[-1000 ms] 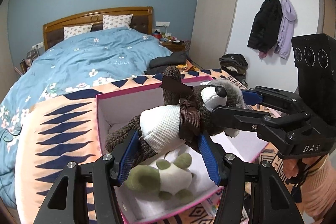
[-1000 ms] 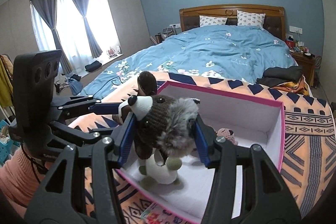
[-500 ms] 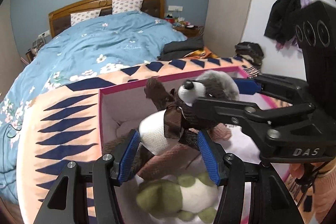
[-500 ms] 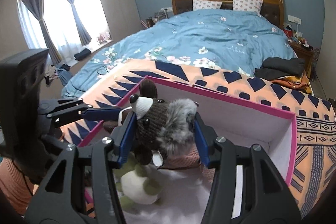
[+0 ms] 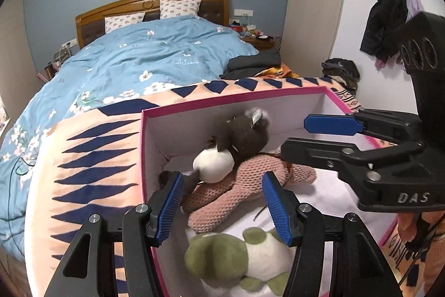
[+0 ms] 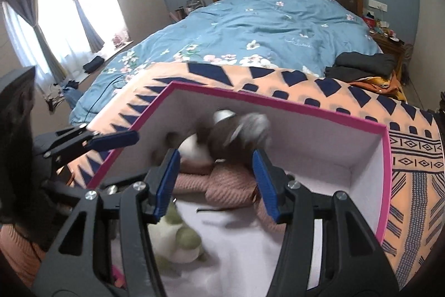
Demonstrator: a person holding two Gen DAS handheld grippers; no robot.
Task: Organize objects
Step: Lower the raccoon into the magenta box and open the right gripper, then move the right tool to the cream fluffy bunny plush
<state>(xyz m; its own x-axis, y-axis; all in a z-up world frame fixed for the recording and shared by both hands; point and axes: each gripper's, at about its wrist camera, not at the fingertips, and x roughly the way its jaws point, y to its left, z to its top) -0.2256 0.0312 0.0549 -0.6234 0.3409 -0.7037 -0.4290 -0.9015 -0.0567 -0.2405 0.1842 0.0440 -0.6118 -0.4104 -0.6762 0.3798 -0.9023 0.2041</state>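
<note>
both my left hand-held gripper (image 5: 222,209) and right hand-held gripper (image 6: 215,183) hang wide open over the pink box (image 5: 233,100) on the bed (image 5: 155,54), holding nothing. brown raccoon plush (image 5: 236,141) lies inside, atop the pink knitted toy (image 5: 230,194), likely so it settles; green-and-white plush (image 5: 236,258) sits nearer me.

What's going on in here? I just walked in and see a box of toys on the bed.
A person is tidying plush toys into the pink-rimmed box on the patterned blanket. The brown raccoon plush lies in the box's far corner, on a pink knitted plush; a green-and-white plush lies nearer. The left hand-held gripper and right hand-held gripper are open over the box, holding nothing.
</note>
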